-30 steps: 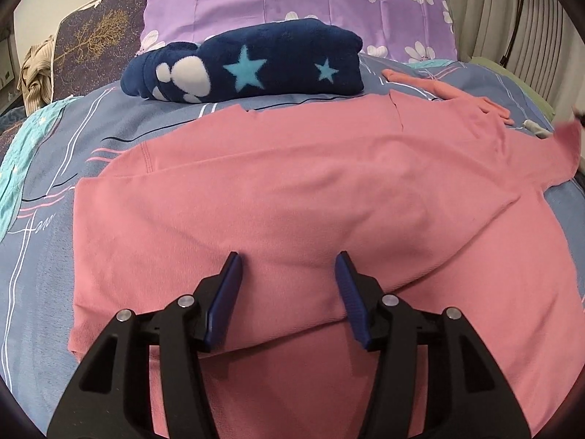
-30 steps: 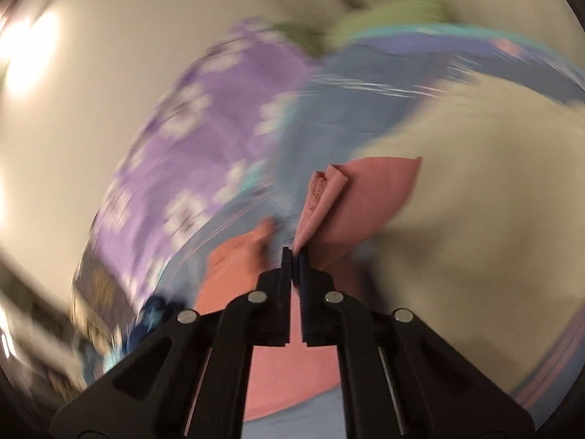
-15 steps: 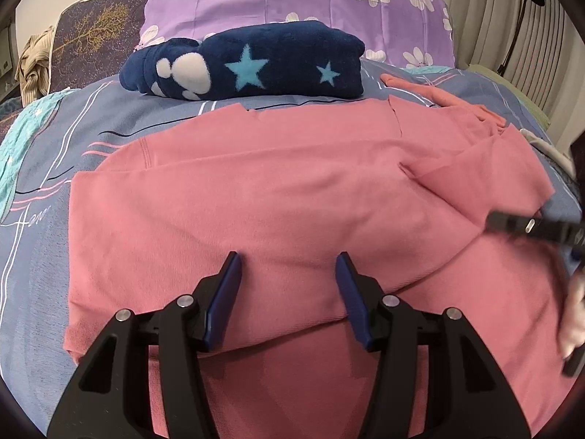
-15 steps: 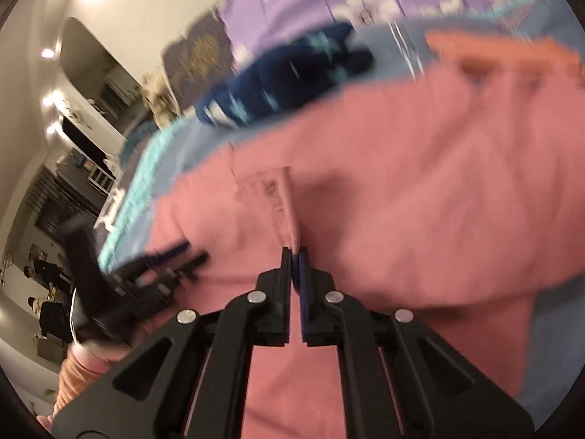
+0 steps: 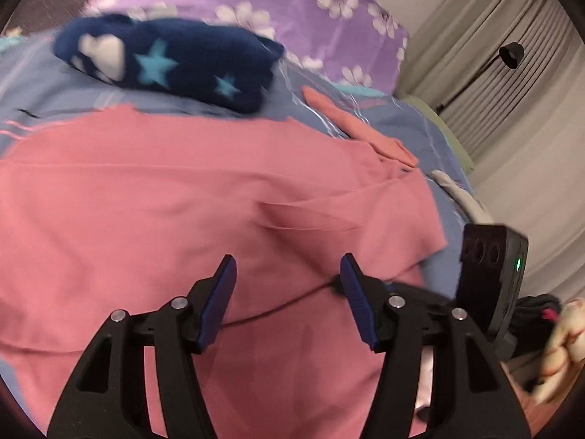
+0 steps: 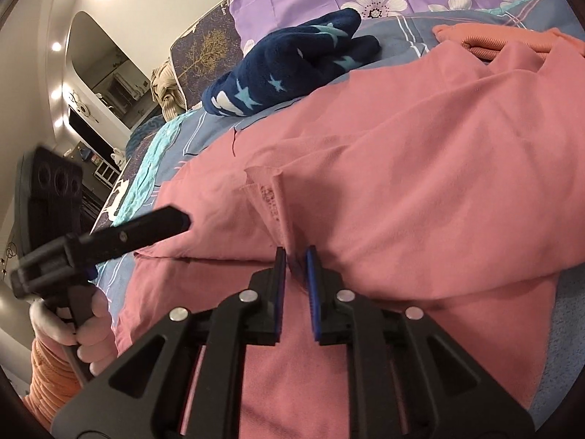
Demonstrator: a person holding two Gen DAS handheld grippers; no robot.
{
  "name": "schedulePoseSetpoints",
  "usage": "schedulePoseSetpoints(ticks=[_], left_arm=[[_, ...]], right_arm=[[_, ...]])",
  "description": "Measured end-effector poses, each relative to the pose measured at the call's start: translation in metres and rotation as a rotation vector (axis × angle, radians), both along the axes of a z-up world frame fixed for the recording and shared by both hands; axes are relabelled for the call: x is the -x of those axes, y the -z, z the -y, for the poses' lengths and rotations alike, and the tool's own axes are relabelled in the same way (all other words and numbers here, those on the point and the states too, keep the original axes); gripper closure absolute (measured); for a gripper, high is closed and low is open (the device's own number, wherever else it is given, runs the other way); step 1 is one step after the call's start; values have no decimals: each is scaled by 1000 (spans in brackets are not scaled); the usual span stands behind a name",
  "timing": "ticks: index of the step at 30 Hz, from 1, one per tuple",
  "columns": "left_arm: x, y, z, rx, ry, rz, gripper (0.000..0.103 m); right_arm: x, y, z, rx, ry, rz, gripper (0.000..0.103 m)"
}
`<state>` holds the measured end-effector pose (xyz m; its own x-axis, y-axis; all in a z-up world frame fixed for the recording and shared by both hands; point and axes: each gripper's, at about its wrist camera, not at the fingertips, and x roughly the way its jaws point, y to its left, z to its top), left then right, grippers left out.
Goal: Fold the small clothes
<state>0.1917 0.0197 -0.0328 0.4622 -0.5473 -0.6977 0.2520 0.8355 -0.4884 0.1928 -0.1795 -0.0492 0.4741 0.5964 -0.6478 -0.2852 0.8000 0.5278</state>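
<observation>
A pink shirt (image 5: 146, 197) lies spread on the bed, its right sleeve folded over onto the body (image 6: 420, 168). My left gripper (image 5: 287, 274) is open and empty, just above the shirt's lower middle. My right gripper (image 6: 295, 256) has its jaws slightly apart with the sleeve's hem (image 6: 272, 190) between them. The fabric still stands up from the pads, loosely. The left gripper also shows in the right wrist view (image 6: 153, 225), held at the left.
A folded navy star blanket (image 5: 172, 62) lies beyond the shirt's collar, before a purple flowered pillow (image 5: 292, 11). A salmon garment (image 5: 351, 124) and a white item (image 5: 460, 197) lie at the right. The blue bedsheet (image 6: 164, 146) surrounds the shirt. Curtains (image 5: 512, 109) stand at right.
My right gripper swung the sleeve across onto the shirt's body and lowered it, and its jaws have parted slightly. My left gripper tilted and shifted right, staying open.
</observation>
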Motion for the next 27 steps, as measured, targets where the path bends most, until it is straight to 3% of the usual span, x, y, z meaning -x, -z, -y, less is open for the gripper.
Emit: schedulePoseSetpoints(ticks=[3,8,16,17,19,20,23,27], left_arm=[[-21,14,21,23,-4,-106,43],[-34,17,29,126,-61,-171,42],[-39,21,37,81,-92,-208,40],[-39,21,38,69,-93,-196,45],[-38,21,40,43,-79,-185,95],[-39,23,43,45,-62,-194,103],[-39,15,42,28,-71,-162,102],[-35,-29,37,48,-60,-59,102]], right_arm=[[0,-1,-1,6,0,6,90],[2,-2,-3,21,-4,18,90],[14,-11,-27,96,-116,85,84],[14,-11,-26,94,-114,83,84],[12,-10,-22,74,-100,70,84],[11,-10,-20,66,-91,67,84],[17,-19,-5,36,-13,108,83],[24,-47,44,-3,189,174,76]])
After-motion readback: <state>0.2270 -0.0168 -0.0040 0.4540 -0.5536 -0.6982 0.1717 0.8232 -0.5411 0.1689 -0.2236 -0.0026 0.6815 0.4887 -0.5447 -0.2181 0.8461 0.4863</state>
